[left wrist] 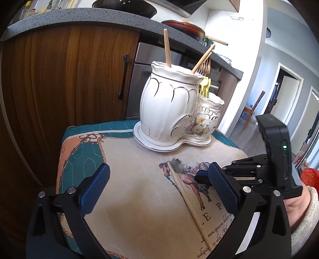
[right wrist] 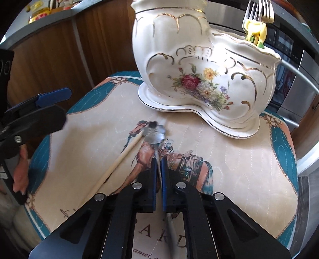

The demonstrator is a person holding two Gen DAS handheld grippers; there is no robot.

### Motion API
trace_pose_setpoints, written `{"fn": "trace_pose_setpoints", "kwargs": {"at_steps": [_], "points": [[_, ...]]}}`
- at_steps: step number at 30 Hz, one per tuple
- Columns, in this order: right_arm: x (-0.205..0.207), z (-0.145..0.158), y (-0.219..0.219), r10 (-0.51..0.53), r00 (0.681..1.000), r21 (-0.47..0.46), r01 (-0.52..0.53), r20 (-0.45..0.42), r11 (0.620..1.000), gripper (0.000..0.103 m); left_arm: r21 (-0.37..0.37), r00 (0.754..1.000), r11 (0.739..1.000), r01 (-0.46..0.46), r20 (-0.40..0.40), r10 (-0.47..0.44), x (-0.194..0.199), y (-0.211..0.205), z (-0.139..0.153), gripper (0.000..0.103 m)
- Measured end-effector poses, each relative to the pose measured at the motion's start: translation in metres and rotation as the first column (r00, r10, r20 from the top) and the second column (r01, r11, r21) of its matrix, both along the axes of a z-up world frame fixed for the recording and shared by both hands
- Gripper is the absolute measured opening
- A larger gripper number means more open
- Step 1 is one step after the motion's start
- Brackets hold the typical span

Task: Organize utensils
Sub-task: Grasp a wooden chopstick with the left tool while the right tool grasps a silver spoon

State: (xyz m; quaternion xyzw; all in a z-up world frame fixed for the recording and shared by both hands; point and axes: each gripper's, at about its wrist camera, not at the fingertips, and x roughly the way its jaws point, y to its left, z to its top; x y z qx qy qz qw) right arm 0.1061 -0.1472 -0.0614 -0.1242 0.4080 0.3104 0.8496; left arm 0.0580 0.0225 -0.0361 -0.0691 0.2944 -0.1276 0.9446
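A white ceramic utensil holder (left wrist: 169, 107) with gold trim and flowers stands at the far side of a printed mat (left wrist: 139, 199); it also shows in the right wrist view (right wrist: 199, 59). It holds wooden sticks (left wrist: 167, 47), forks (right wrist: 259, 10) and yellow utensils. A loose wooden chopstick (left wrist: 189, 203) lies on the mat, also in the right wrist view (right wrist: 121, 157). My left gripper (left wrist: 157, 189) is open above the mat, empty. My right gripper (right wrist: 159, 163) is shut on a metal spoon (right wrist: 155, 135), its bowl forward and low over the mat.
Wooden cabinets (left wrist: 69, 79) and a grey counter (left wrist: 79, 18) with pans stand behind the mat. An oven (left wrist: 155, 65) is behind the holder. The mat's edges drop off left and right. A doorway and a chair (left wrist: 255, 107) are at the far right.
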Motion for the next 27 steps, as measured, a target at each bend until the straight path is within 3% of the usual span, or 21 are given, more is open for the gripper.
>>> {"fn": "trace_pose_setpoints", "kwargs": {"at_steps": [3, 10, 19, 21, 22, 24, 27], "points": [[-0.006, 0.007, -0.008, -0.017, 1.0, 0.033, 0.017, 0.024, 0.999, 0.004, 0.048, 0.999, 0.999, -0.005, -0.054, 0.007, 0.002, -0.007, -0.003, 0.097], [-0.014, 0.03, -0.036, -0.045, 0.997, 0.132, 0.035, 0.069, 0.991, 0.004, 0.13, 0.979, 0.988, 0.088, -0.195, -0.061, -0.005, -0.041, -0.016, 0.094], [-0.032, 0.055, -0.057, -0.036, 0.991, 0.203, 0.01, 0.126, 0.979, 0.004, 0.262, 0.932, 0.945, 0.197, -0.349, -0.097, -0.012, -0.075, -0.031, 0.049], [-0.036, 0.058, -0.06, -0.033, 0.99, 0.21, 0.004, 0.135, 0.978, 0.004, 0.287, 0.933, 0.938, 0.195, -0.35, -0.087, -0.012, -0.075, -0.032, 0.041], [-0.037, 0.06, -0.061, -0.032, 0.989, 0.217, 0.001, 0.142, 0.976, 0.004, 0.286, 0.93, 0.938, 0.195, -0.357, -0.085, -0.011, -0.073, -0.031, 0.038], [-0.039, 0.062, -0.062, -0.034, 0.988, 0.233, -0.002, 0.151, 0.973, 0.004, 0.286, 0.927, 0.939, 0.189, -0.368, -0.074, -0.007, -0.068, -0.03, 0.022], [-0.041, 0.066, -0.064, -0.035, 0.986, 0.256, -0.008, 0.164, 0.967, 0.004, 0.286, 0.92, 0.939, 0.189, -0.385, -0.068, 0.002, -0.061, -0.029, 0.013]]}}
